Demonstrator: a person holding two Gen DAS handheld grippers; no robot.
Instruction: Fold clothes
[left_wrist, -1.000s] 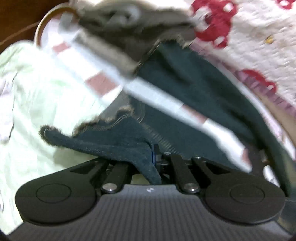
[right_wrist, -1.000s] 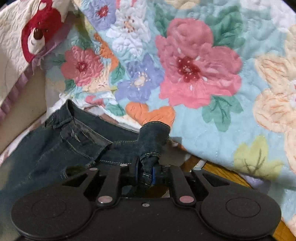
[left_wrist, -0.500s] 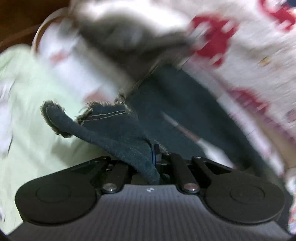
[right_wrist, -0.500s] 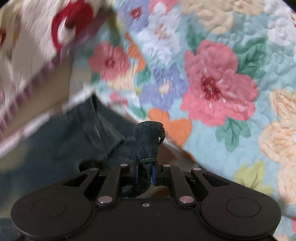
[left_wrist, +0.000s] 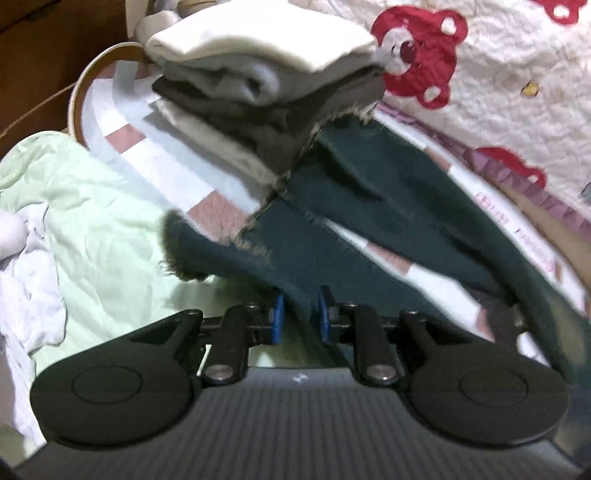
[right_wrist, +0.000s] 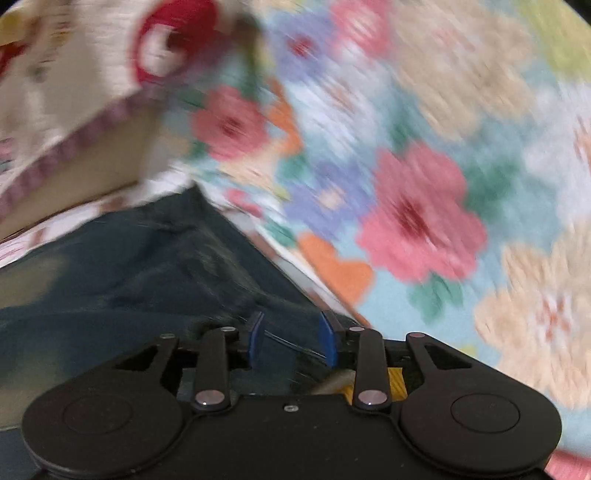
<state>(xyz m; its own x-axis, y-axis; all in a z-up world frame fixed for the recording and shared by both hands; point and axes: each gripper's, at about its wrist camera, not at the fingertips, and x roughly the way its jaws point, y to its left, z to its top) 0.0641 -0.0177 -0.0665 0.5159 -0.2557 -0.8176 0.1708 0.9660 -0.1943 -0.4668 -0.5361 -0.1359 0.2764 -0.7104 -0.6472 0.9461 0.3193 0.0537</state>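
Observation:
A pair of dark blue jeans (left_wrist: 369, 206) lies stretched across the bed, its frayed leg hem (left_wrist: 177, 251) pointing left over the green sheet. My left gripper (left_wrist: 299, 317) has its blue pads parted, and a strip of the leg hem still hangs loosely between them. The right wrist view is motion-blurred. There, the jeans' waist end (right_wrist: 147, 258) lies flat below and to the left. My right gripper (right_wrist: 291, 339) stands open just above the denim, with nothing pinched between its pads.
A stack of folded white and grey clothes (left_wrist: 266, 74) sits just beyond the jeans. A light green sheet (left_wrist: 92, 206) and crumpled white cloth (left_wrist: 29, 295) lie left. A bear-print quilt (left_wrist: 498, 74) borders the right, and a floral quilt (right_wrist: 424, 184) fills the right wrist view.
Both grippers went from shut on the denim to parted. The right one let go of the waistband fold, which dropped flat. The left one's pads spread around the hem.

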